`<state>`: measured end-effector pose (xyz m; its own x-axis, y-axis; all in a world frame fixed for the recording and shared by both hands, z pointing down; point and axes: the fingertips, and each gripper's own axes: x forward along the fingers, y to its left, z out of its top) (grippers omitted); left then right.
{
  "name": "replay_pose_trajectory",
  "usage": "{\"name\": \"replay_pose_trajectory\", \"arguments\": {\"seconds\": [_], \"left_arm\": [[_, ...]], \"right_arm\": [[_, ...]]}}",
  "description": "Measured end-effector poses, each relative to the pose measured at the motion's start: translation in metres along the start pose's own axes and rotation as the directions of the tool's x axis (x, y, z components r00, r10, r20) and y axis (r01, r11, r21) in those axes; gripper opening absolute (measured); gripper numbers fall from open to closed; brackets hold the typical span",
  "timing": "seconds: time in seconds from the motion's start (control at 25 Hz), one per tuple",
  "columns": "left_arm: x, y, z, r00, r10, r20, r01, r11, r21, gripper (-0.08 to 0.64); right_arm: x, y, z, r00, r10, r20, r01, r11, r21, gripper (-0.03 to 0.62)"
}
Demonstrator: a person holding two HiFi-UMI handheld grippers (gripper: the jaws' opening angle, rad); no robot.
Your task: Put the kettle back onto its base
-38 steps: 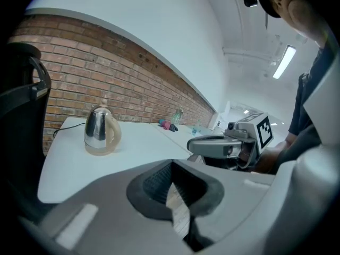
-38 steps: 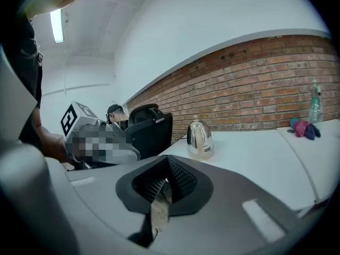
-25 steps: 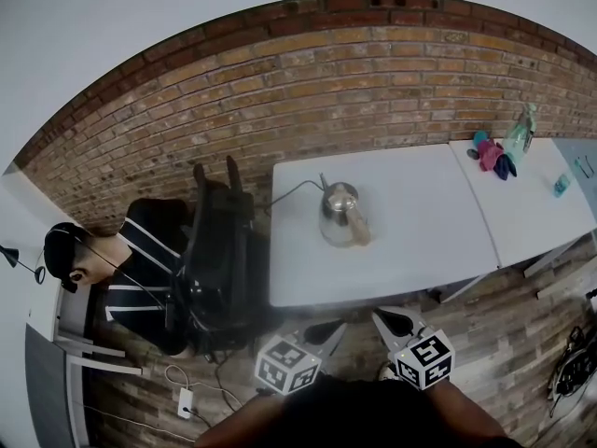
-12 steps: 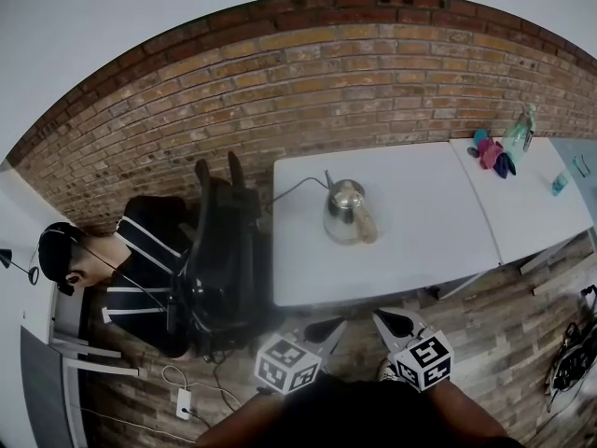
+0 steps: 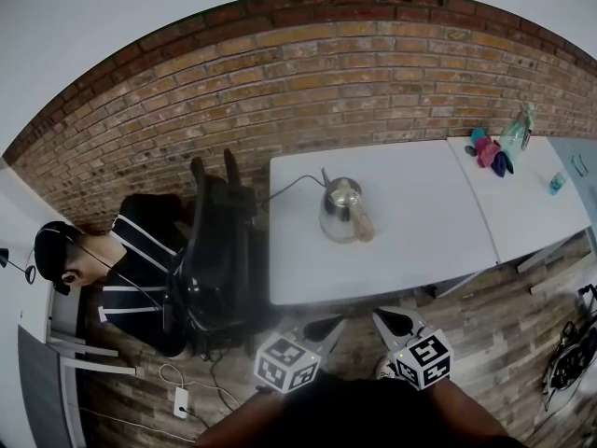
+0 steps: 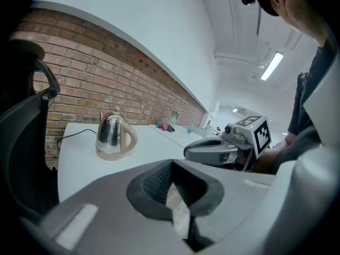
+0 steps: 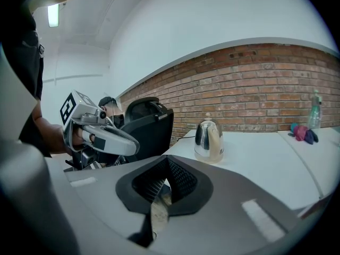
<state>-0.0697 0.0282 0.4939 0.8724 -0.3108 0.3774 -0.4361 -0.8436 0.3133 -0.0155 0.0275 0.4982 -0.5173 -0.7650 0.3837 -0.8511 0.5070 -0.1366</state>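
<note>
- Kettle point(image 5: 343, 211) stands on surface point(image 5: 420, 250), prob. on its base point(image 6: 110, 154) already.
- L claw point(image 5: 328, 328) & R claw point(image 5: 390, 320): both pressed together, empty, held low, well apart from kettle. Maybe no job left.

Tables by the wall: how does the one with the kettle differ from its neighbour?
The kettle table carries only the kettle and its cord; the neighbouring table holds a green bottle, a pink and blue bundle and a teal object. The kettle table sits beside the black chair, the neighbouring table farther right. Both are white, against the wall.
</note>
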Motion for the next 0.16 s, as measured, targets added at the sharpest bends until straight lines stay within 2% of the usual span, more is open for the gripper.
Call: {"name": "replay_pose_trajectory", "arguments": {"seconds": [0.16], "left_arm": [[0.0019,-0.0001,0.0034,1.0,0.008,0.002,-0.008,1.0,0.002,0.002]], "right_arm": [[-0.0012,-0.0037,-0.0033,1.0,0.005,-0.008,-0.005,1.0,0.004,0.025]]}}
